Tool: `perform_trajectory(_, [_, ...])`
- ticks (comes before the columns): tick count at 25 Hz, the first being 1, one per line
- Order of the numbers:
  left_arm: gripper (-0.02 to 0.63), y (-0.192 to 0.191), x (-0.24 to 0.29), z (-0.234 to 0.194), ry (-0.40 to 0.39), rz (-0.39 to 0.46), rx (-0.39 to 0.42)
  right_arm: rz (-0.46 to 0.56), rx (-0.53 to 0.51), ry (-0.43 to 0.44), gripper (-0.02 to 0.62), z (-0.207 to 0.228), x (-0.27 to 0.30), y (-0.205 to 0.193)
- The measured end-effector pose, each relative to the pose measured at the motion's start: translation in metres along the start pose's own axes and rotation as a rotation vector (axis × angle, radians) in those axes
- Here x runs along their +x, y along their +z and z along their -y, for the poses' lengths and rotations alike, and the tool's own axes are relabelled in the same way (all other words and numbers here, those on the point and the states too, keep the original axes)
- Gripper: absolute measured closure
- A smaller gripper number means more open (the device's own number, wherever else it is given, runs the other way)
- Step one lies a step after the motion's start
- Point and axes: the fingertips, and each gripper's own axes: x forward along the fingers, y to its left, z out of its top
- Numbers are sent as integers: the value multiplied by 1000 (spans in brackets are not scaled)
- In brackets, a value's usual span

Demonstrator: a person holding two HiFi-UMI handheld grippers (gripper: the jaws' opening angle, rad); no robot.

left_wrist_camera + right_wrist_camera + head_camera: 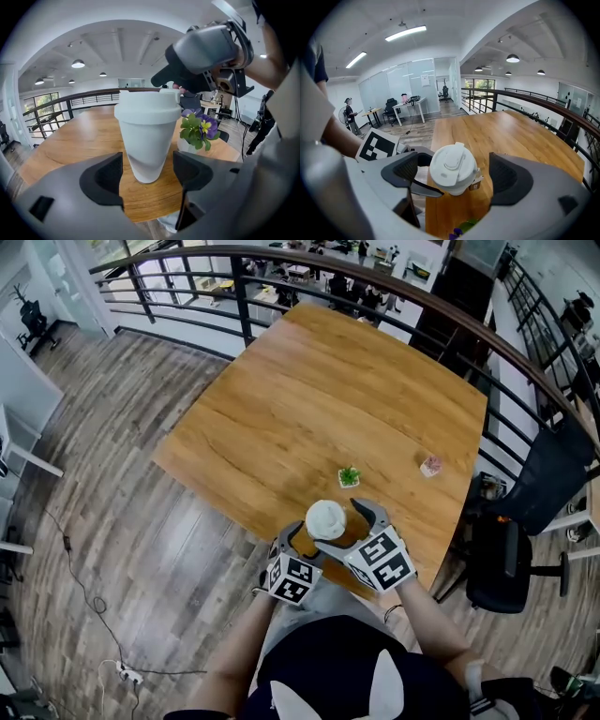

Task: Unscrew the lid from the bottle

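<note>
At the 6 o'clock edge of the table (309, 409), upright: white bottle (147, 140), lid (325, 518) on. At its 7 o'clock, left gripper (147, 159), jaws apart either side of the base, pads clear, gripping nothing. At its 4 o'clock, right gripper (453, 164), jaws wide around the lid, no contact. At 1 o'clock, near, small potted plant (349, 476).

White tapered plastic bottle (147, 150) with white lid (147, 110); honey-brown wood-grain desk (328, 409); small potted plant (199, 131) green-leaved with purple and yellow flowers
</note>
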Motion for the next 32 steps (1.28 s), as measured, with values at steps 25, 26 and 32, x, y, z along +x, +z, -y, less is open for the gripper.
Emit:
perform_trajectory(25, [285,-12,28,-1,-24,-65,29,-242,-219,163,195,-4,28,-30])
perform_trajectory(26, [285,-12,28,-1,-25,-66,28,-255,-252,180,195,-4,28,-30])
perform_trajectory(32, [285,-13,28,0,-32,-74,27,-353,-502,310,199,-5,26,-33])
